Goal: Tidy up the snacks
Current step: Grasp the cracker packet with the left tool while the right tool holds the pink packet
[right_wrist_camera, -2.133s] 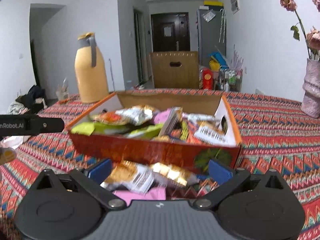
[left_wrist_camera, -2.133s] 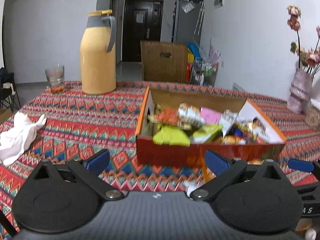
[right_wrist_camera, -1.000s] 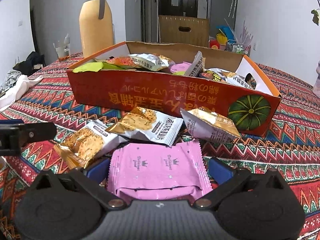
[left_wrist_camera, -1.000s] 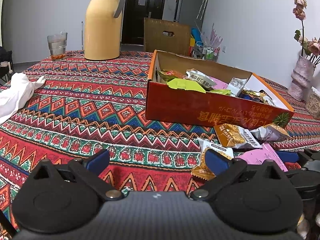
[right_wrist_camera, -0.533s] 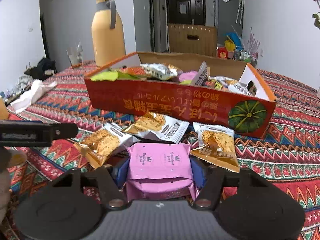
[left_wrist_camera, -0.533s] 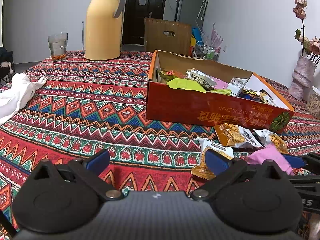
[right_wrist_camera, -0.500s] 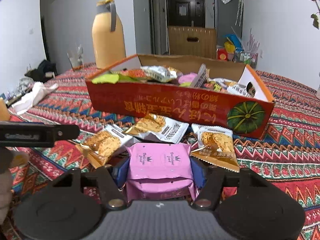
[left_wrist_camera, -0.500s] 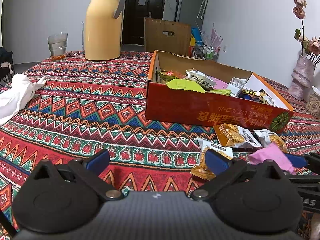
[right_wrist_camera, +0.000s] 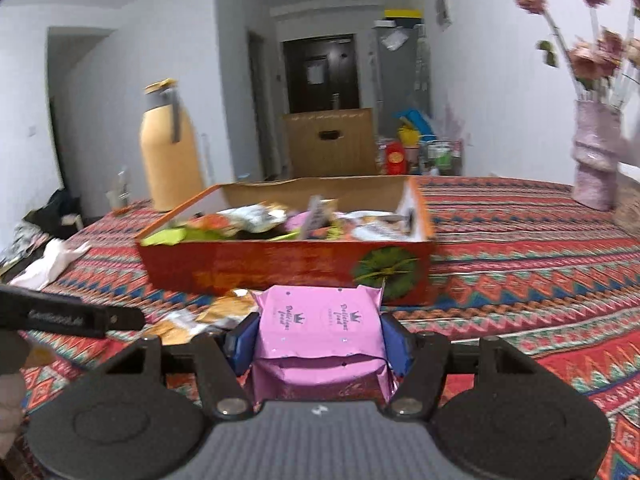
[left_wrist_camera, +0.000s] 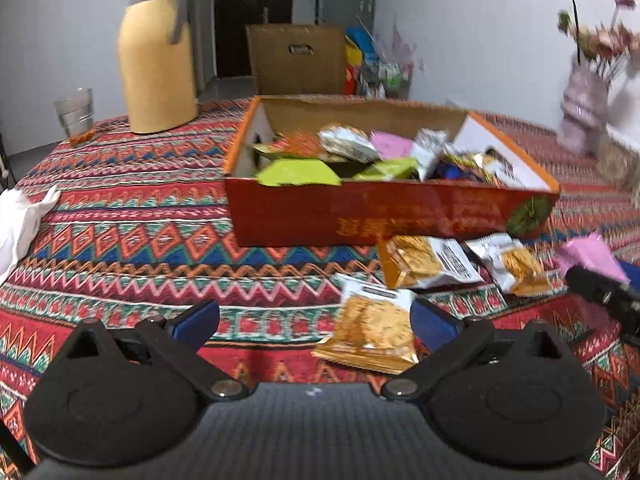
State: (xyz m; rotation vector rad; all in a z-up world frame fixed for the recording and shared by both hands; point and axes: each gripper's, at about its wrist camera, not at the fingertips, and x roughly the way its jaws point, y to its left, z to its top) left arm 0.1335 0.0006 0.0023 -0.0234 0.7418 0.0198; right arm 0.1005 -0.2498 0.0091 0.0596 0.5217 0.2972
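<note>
Centrally, the zigzag-patterned red cloth surface (right_wrist_camera: 520, 240) carries an open orange cardboard snack box (right_wrist_camera: 280, 268); lower centre, the right hand-held gripper (right_wrist_camera: 320, 340) clamps a pink foil snack packet (right_wrist_camera: 320, 320); the left hand-held gripper (left_wrist_camera: 316, 320) gapes empty. Box lettering blurs.

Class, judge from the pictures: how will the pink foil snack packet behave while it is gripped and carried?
The pink foil snack packet is probably soft: its wrapper creases between the right hand-held gripper pads. It looks light, jutting forward without sagging. The glossy foil may slip under a loose grip.
</note>
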